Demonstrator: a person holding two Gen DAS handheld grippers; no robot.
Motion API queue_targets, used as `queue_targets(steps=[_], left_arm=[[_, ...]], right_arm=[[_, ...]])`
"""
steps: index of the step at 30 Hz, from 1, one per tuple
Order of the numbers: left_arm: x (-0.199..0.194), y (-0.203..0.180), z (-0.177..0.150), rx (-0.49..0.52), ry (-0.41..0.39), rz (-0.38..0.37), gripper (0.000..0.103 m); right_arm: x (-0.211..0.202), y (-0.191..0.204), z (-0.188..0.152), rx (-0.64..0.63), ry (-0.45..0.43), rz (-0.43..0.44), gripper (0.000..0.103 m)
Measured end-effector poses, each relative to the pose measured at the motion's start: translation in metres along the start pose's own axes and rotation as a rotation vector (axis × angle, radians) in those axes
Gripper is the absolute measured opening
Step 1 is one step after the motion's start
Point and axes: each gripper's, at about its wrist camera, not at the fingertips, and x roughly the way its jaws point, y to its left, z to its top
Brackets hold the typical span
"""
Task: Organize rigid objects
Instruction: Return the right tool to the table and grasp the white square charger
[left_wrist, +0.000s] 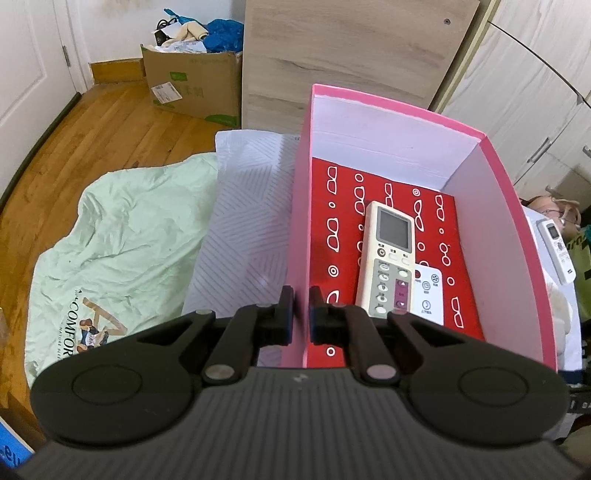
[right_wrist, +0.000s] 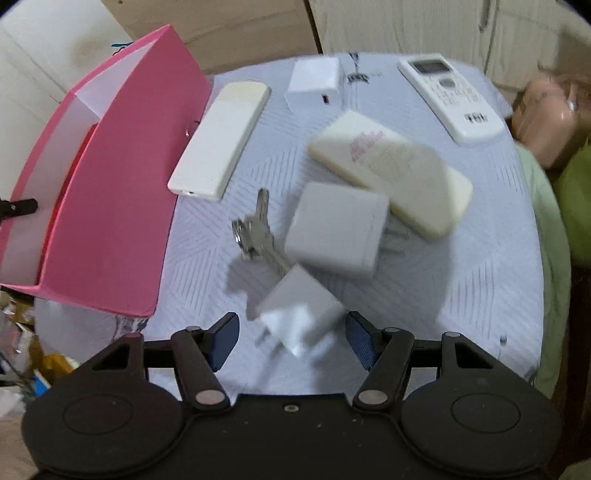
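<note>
My left gripper (left_wrist: 301, 310) is shut on the left wall of the pink box (left_wrist: 299, 221). On the red patterned bottom of the box lie a cream remote (left_wrist: 388, 258) and a small white remote (left_wrist: 428, 291). In the right wrist view the pink box (right_wrist: 118, 184) stands at the left of a white cloth. My right gripper (right_wrist: 291, 334) hangs open over the cloth, with a small white plug charger (right_wrist: 299, 317) between its fingers and a gap on each side. Beyond it lie keys (right_wrist: 258, 232), a square white charger (right_wrist: 336, 229) and a cream remote (right_wrist: 391, 173).
Further back on the cloth are a slim white remote (right_wrist: 221, 136), a white adapter block (right_wrist: 314, 81) and an air-conditioner remote (right_wrist: 450, 96). A green bag (left_wrist: 122, 236) lies left of the box. A cardboard box (left_wrist: 192, 81) stands on the wooden floor.
</note>
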Motion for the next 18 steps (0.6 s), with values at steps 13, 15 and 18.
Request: queue_targets(steps=[13, 15, 18], left_arm=[[0.002, -0.001, 0.001, -0.001, 0.002, -0.004, 0.007], [0.002, -0.001, 0.000, 0.002, 0.001, -0.001, 0.007], [0.003, 0.000, 0.000, -0.018, 0.000, -0.002, 0.007]], right_arm=[[0.007, 0.027, -0.010, -0.317, -0.076, -0.101, 0.054], [0.008, 0.029, -0.010, -0.332, -0.077, -0.117, 0.055], [0.006, 0.030, -0.012, -0.336, -0.098, -0.097, 0.051]])
